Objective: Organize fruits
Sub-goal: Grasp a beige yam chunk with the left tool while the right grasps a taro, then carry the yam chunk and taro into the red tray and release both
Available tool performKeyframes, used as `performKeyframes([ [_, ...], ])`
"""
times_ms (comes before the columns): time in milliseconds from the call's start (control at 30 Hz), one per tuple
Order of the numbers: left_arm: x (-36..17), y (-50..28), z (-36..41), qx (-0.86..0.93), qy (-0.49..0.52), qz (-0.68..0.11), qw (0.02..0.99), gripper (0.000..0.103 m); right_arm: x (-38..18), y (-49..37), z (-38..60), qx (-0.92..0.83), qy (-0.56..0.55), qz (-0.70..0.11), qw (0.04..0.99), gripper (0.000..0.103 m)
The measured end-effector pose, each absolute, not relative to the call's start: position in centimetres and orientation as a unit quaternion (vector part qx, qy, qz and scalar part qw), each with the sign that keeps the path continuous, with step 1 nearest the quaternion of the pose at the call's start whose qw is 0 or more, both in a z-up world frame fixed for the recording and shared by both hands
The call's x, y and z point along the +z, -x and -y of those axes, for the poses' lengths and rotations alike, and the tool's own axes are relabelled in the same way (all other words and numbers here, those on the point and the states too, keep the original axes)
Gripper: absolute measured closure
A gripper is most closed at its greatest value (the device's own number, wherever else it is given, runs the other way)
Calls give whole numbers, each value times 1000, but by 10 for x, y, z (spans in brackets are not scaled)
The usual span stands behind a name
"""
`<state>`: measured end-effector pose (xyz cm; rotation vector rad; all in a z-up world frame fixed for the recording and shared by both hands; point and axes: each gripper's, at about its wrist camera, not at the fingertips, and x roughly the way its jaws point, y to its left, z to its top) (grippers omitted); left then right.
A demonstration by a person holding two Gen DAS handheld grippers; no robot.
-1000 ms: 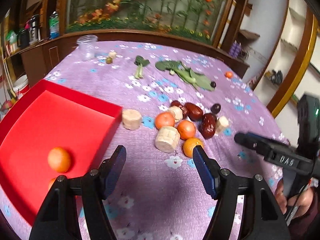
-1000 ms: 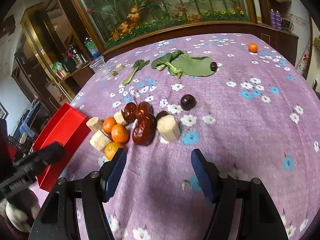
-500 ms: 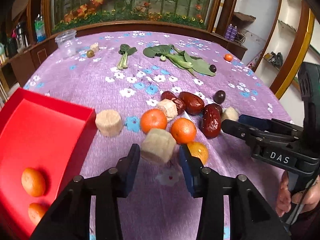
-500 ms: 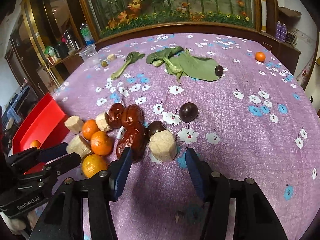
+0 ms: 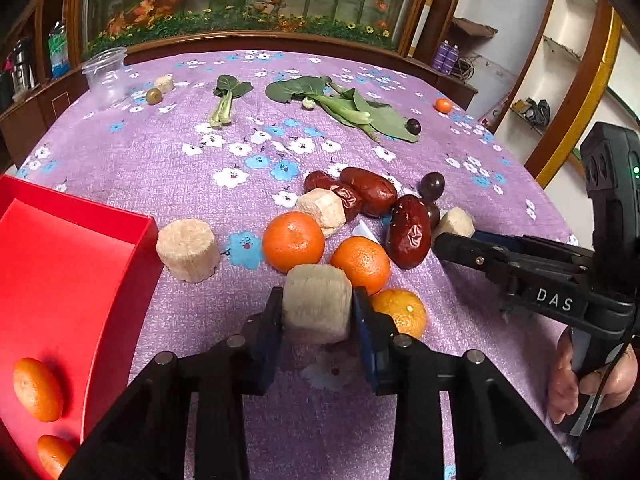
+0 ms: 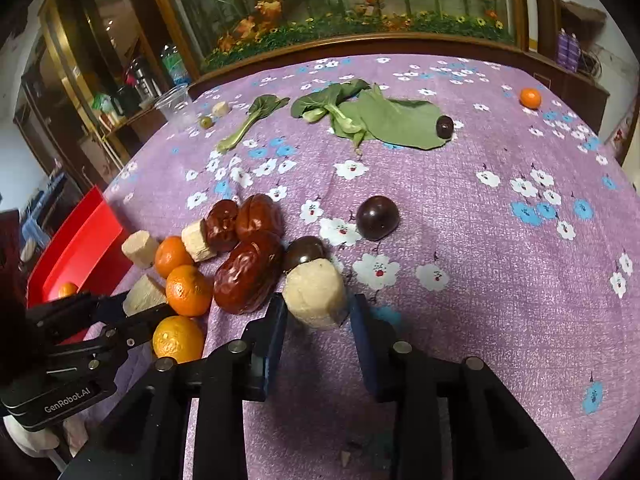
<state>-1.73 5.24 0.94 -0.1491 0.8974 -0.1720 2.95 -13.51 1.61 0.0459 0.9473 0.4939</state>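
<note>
My left gripper (image 5: 316, 300) is shut on a pale cut chunk (image 5: 318, 304) standing on the purple cloth, both pads against its sides. Just past it lie three mandarins (image 5: 293, 240), several red dates (image 5: 370, 194) and more pale chunks (image 5: 188, 250). The red tray (image 5: 80, 264) at the left holds two mandarins (image 5: 38, 388). My right gripper (image 6: 318, 304) is closing around another pale chunk (image 6: 316, 294). Its left pad touches the chunk and a sliver of gap shows at the right pad. A dark plum (image 6: 304, 250) leans against that chunk's far side.
Leafy greens (image 6: 384, 120), a second dark plum (image 6: 377, 217), a lone mandarin (image 6: 530, 97) and a clear plastic cup (image 5: 106, 76) sit farther back. A raised wooden rim (image 5: 280, 40) bounds the table's far side. A hand (image 5: 576, 380) holds the right gripper's handle.
Both grippers moved forward and down to the fruit pile. The left jaws narrowed and gripped a pale chunk. The right jaws narrowed around another chunk.
</note>
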Motion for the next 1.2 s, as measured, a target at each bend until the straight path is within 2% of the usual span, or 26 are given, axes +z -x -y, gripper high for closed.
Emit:
performKeyframes([
  [400, 10, 18, -49, -66, 65, -426, 900, 71, 17, -28, 132, 229, -21, -440, 868, 70],
  [633, 30, 40, -65, -53, 94, -405, 908, 71, 32, -15, 138, 228, -30, -427, 875, 70],
  [967, 73, 104, -146, 15, 158, -342, 926, 71, 79, 18, 114, 271, -26, -395, 878, 70],
  [1200, 83, 130, -209, 82, 168, -325, 927, 71, 105, 36, 47, 340, -7, -382, 860, 69],
])
